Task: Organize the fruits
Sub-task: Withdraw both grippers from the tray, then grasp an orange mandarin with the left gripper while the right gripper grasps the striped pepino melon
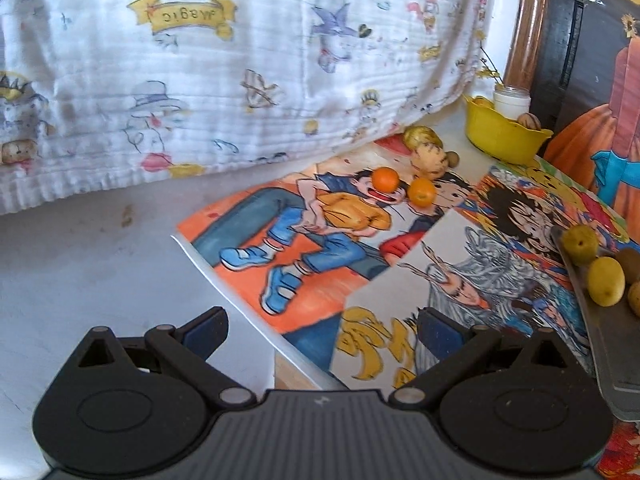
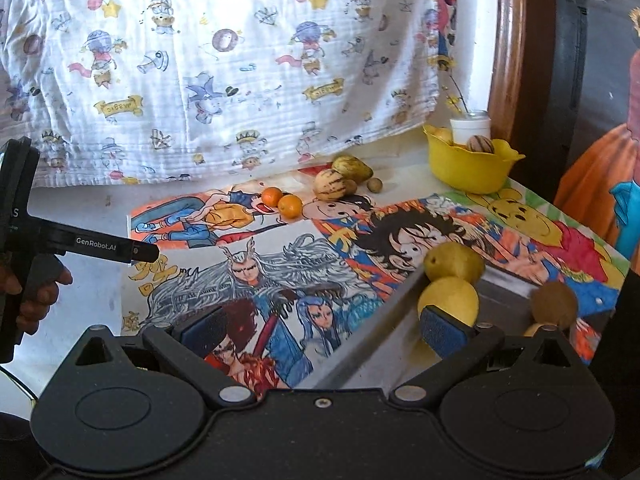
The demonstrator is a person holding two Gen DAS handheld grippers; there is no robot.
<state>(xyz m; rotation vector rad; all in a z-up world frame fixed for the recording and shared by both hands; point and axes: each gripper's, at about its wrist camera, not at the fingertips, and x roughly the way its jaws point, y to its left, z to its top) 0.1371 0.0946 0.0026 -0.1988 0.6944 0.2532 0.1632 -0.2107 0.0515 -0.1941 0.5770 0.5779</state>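
Two small oranges (image 1: 386, 179) (image 1: 422, 192) lie on the cartoon posters, with striped yellow fruits (image 1: 428, 160) behind them; the right wrist view shows the oranges (image 2: 289, 205) and striped fruits (image 2: 330, 185) too. A yellow bowl (image 1: 500, 136) (image 2: 468, 168) at the back right holds some fruit. A grey tray (image 1: 612, 360) (image 2: 372, 340) at the right holds yellow fruits (image 1: 606, 280) (image 2: 450, 298) and a brown one (image 2: 554, 304). My left gripper (image 1: 322, 330) is open and empty over the poster edge. My right gripper (image 2: 320, 328) is open and empty over the tray's rim.
A white cartoon-print cloth (image 1: 240, 60) hangs along the back. A white jar (image 1: 512, 100) with twigs stands behind the bowl. A brown wooden frame (image 2: 512, 60) rises at the right. The other handheld gripper (image 2: 80, 246) shows at the left of the right wrist view.
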